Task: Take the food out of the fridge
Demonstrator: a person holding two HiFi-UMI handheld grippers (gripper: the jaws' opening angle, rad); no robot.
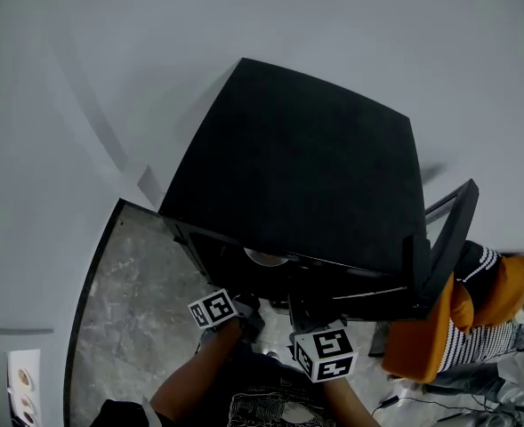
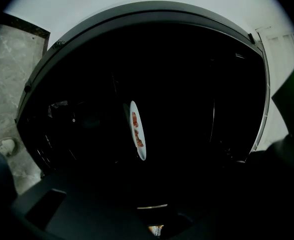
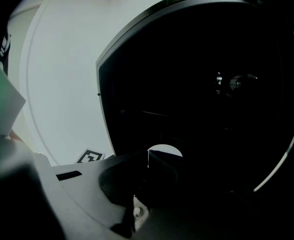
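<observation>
Fridge [image 1: 306, 167] is standing on the marbled grey surface [image 1: 128, 310], with its door [image 1: 448, 238] hanging open to the right. Both claws are sitting at the open front, the left claw [image 1: 246, 317] just beside the right claw [image 1: 302, 318]. A white plate [image 1: 266, 257] is lying inside the dark compartment, just beyond the two claws.

Left gripper view: the plate is showing edge-on ahead, carrying red food [image 2: 136, 129], and is sitting apart from the claw. The left claw's jaws are disappearing into the dark, so I cannot tell their width.

Right gripper view: a pale arc of the plate is showing, its lower part hiding behind a dark shape. I cannot tell whether the right claw is spread, narrow or gripping.
</observation>
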